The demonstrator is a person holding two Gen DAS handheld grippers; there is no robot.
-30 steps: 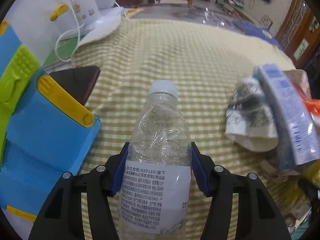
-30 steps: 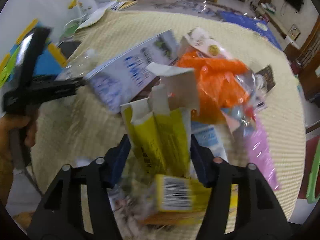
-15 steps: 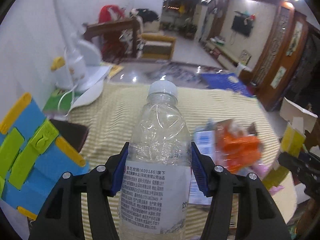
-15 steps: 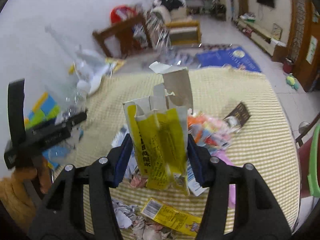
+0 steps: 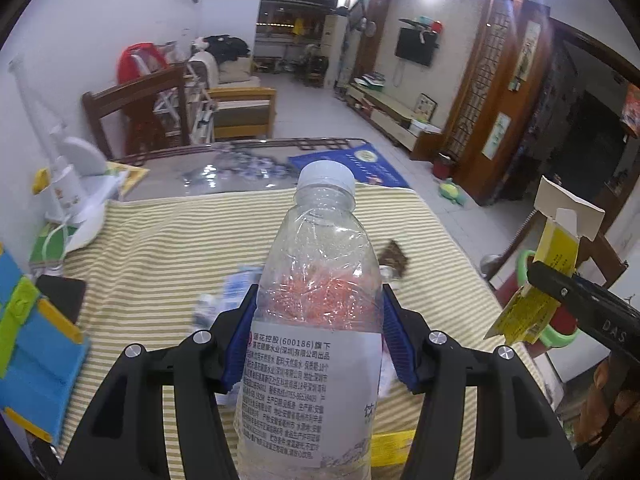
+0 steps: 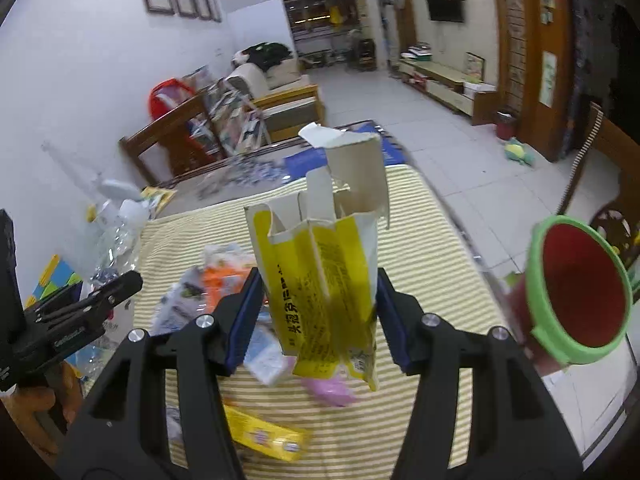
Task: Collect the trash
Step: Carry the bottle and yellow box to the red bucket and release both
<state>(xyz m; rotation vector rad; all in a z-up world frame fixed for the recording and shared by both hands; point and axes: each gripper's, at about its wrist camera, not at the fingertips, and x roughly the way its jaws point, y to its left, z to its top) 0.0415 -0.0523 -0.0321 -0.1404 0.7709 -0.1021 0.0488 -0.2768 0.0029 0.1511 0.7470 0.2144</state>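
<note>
Gripping a clear plastic bottle w/ a white cap and a white printed label, the left gripper has both blue pads pressed on the bottle's sides just above the label. Bottle looks empty, walls crinkled, cap end pointing away from the cam, held up over the striped tablecloth. Orange litter shows through its clear body.

Right gripper is clamped on a torn yellow carton: top flaps ripped open, grey-white inside showing, black print down the yellow face, lower end crumpled & hanging below the pads. It's also up in the air, above the cloth.

Left cam only: blue/green/yellow toy block at the left edge, dark phone-like slab beside it, white appliance w/ a cord at the table's far left. It also catches the right gripper side-on at the right edge w/ the carton poking up, fingers of a hand below.

Right cam only: red bin w/ green rim off the table's right side, mouth facing the cam; litter pile on the cloth (orange wrapper, blue-white packs, pink bag, flat yellow pack near the front). Left gripper seen at left edge, bottle blurry there.
</note>
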